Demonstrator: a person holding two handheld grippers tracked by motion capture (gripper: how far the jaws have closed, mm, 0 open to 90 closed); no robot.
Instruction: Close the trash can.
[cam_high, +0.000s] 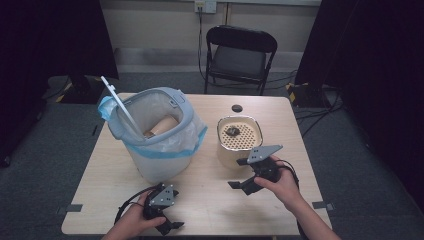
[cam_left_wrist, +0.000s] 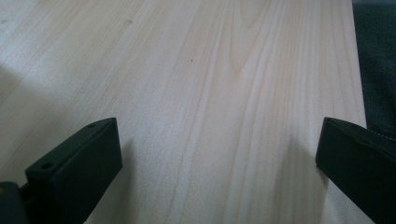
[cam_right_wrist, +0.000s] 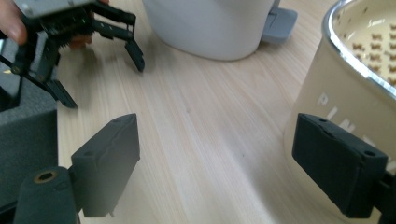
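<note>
A cream round container (cam_high: 226, 152) with a perforated insert holds a small dark lump (cam_high: 232, 131); it stands right of the table's middle. My right gripper (cam_high: 239, 173) hangs open just in front of it. In the right gripper view its jaws (cam_right_wrist: 212, 168) stand wide over bare wood, with the right one close to the container's lettered wall (cam_right_wrist: 336, 93). My left gripper (cam_high: 169, 228) is low at the table's front edge, open, with only wood between its jaws (cam_left_wrist: 219, 158). It also appears far off in the right gripper view (cam_right_wrist: 105, 81).
A white bin (cam_high: 160, 165) with a plastic liner, a grey rim and a raised lid stands left of centre, with a cardboard roll (cam_high: 161, 126) inside. Its base (cam_right_wrist: 210, 23) and grey pedal (cam_right_wrist: 280, 23) lie ahead of my right gripper. A small black disc (cam_high: 237, 108) and a folding chair (cam_high: 240, 55) are farther back.
</note>
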